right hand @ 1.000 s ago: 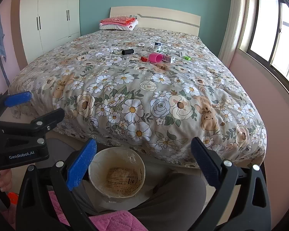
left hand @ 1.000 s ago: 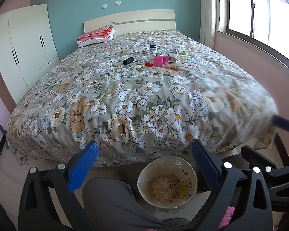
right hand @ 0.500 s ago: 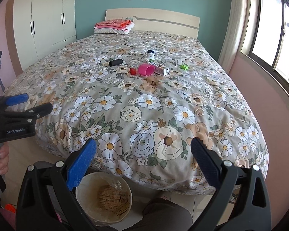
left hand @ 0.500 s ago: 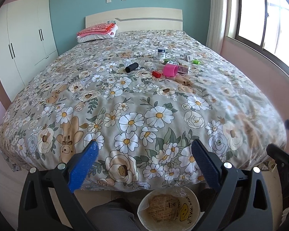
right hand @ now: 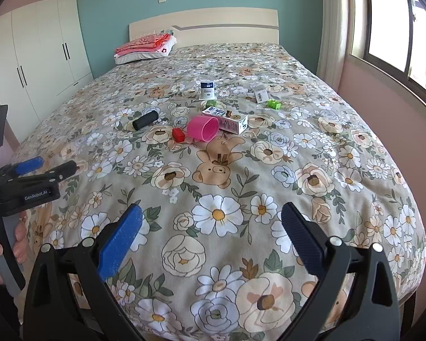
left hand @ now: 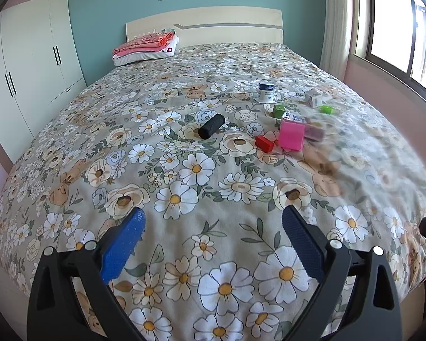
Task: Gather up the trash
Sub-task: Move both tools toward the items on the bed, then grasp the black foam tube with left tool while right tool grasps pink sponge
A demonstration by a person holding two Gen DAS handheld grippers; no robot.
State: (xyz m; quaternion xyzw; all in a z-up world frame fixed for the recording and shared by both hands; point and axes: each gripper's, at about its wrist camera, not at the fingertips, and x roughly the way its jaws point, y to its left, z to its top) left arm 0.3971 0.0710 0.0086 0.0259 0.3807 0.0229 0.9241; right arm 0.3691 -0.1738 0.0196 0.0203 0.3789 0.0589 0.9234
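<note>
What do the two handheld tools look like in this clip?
Both match: black plastic frames forking into two fingers, silver screws at the joints, and ribbed blue pads on the fingertips. That holds for the left tool and the right tool. In the right wrist view, the left tool's body carries white "GenRobot.AI" lettering and sits on a grey handle held by a hand.

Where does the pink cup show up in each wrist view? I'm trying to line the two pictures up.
Left wrist view: the pink cup lies on its side right of centre on the bed, seen from its base end.
Right wrist view: the pink cup lies near the centre, its open mouth towards the camera.
Shared landmark: the small red block lies just left of the cup in both.
</note>
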